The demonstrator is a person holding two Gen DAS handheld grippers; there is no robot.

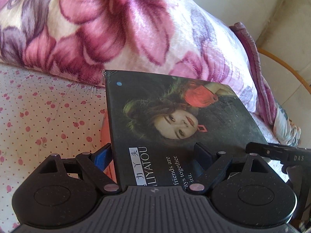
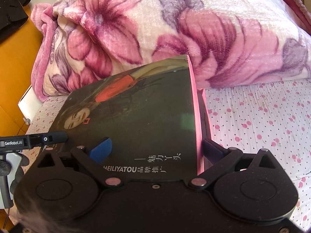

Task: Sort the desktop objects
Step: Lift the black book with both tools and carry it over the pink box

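Note:
A flat black box lid (image 1: 175,120) with a woman's portrait and the word MEILIYATOU is held between both grippers above a pink box base (image 2: 204,112) on the bed. My left gripper (image 1: 153,155) is shut on the lid's left edge, with one blue pad (image 1: 103,155) beside the edge and the other on top. My right gripper (image 2: 155,147) is shut on the lid's (image 2: 136,116) right edge, with a blue pad (image 2: 103,149) on top and a finger at the pink rim. Each gripper's body shows in the other's view, the right one (image 1: 276,153) and the left one (image 2: 33,137).
A thick pink and purple flowered blanket (image 2: 175,29) lies folded just behind the box. The bed sheet (image 2: 262,116) is white with cherries. An orange floor (image 2: 13,58) and a dark garment (image 2: 11,3) lie beyond the bed's edge.

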